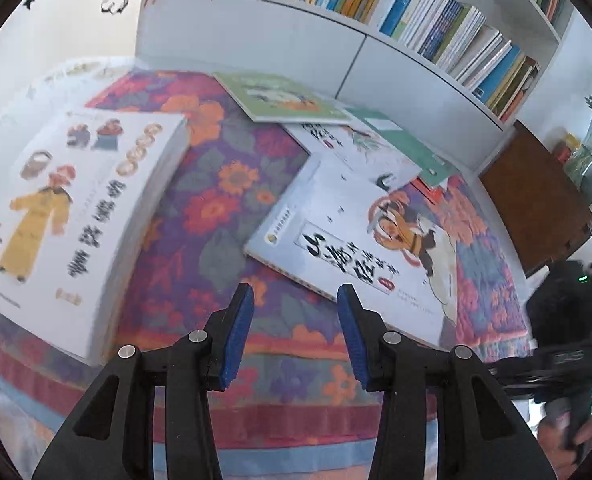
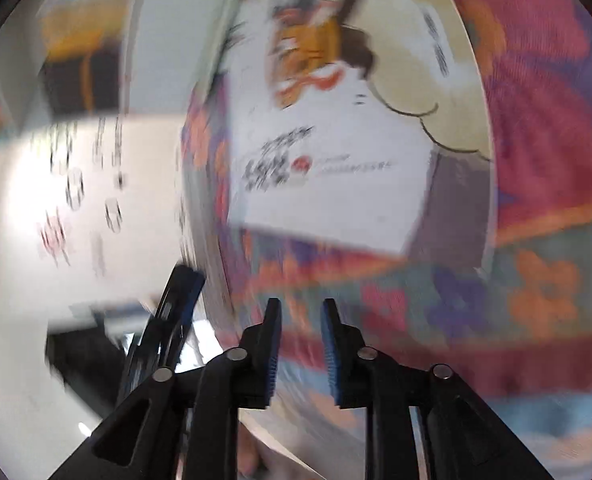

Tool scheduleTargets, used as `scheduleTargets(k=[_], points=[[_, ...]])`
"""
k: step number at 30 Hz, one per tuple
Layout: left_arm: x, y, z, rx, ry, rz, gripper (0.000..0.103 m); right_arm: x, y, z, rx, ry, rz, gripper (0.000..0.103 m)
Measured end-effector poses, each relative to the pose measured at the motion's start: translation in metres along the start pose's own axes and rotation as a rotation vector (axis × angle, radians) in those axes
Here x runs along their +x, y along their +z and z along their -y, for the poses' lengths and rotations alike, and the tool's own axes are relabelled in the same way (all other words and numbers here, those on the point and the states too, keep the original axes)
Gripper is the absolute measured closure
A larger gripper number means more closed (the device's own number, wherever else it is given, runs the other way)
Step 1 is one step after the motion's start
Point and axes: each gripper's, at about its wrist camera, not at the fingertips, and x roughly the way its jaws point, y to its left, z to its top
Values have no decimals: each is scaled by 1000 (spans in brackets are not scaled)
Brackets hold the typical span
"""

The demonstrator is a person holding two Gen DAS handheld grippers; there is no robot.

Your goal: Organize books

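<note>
Both the left gripper (image 1: 296, 300) and right gripper (image 2: 301, 312) hover with jaws apart, empty. Picture books (image 1: 359, 232) lie scattered on the floral bedspread (image 1: 216, 208), the bookshelf (image 1: 435, 20) behind.

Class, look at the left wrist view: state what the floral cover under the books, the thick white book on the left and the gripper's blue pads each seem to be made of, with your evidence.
Floral cover: woven or quilted fabric, matte; soft folds and a printed flower pattern.
Thick white book: paper pages under a smooth, probably coated card cover; its page block shows at the edge.
Blue pads: likely rubber or soft plastic; ribbed, matte surface on black, hard-looking plastic fingers.
</note>
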Motion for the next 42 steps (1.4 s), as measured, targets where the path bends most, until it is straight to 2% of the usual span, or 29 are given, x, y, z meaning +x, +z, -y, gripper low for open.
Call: scheduleTargets(k=[4, 6, 7, 8, 10, 11, 14, 17, 18, 20, 23, 25, 26, 27, 28, 30, 33, 36, 38, 39, 42], points=[[15, -7, 16, 22, 2, -31, 62, -48, 6, -7, -132, -34, 103, 72], [23, -12, 25, 27, -4, -56, 62, -69, 21, -11, -201, -41, 203, 70], [27, -15, 29, 26, -12, -66, 62, -74, 33, -15, -245, -73, 250, 59], [30, -18, 32, 24, -20, -72, 62, -77, 46, -19, -296, -122, 281, 52], [36, -23, 37, 17, -31, -82, 62, -74, 73, -25, -381, -228, 332, 52], [37, -25, 38, 14, -33, -87, 62, -69, 86, -27, -417, -282, 335, 52], [42, -26, 37, 2, -36, -97, 62, -47, 119, -31, -456, -369, 312, 52], [44, -22, 30, -8, -20, -91, 62, -33, 137, -35, -509, -531, 358, 52], [46, -20, 27, -11, -12, -95, 62, -27, 139, -33, -529, -546, 328, 52], [47, -15, 21, -20, -29, -104, 62, -21, 138, -26, -522, -527, 250, 51], [47, -14, 17, -12, -45, -120, 62, -26, 121, -17, -544, -520, 226, 51], [43, -18, 14, 16, -38, -143, 62, -32, 101, -11, -506, -455, 170, 50], [38, -21, 12, 34, -42, -156, 62, -35, 87, -6, -475, -404, 126, 50], [35, -23, 11, 49, -47, -163, 61, -34, 66, -2, -454, -333, 40, 50], [30, -25, 8, 74, -22, -165, 61, -27, 47, -7, -460, -292, -29, 51], [29, -26, 1, 83, -38, -189, 61, -21, 17, -8, -500, -265, -139, 51], [33, -20, -9, 64, -90, -214, 61, -25, 12, 0, -508, -248, -156, 52], [36, -18, -11, 69, -112, -218, 61, -30, 33, 16, -447, -118, -164, 53], [38, -15, -18, 40, -164, -208, 62, -30, 43, 21, -426, -66, -157, 54], [40, -12, -25, 5, -200, -210, 63, -29, 48, 22, -418, -50, -153, 54], [43, -8, -32, -32, -225, -228, 69, -27, 54, 18, -413, -35, -140, 55]])
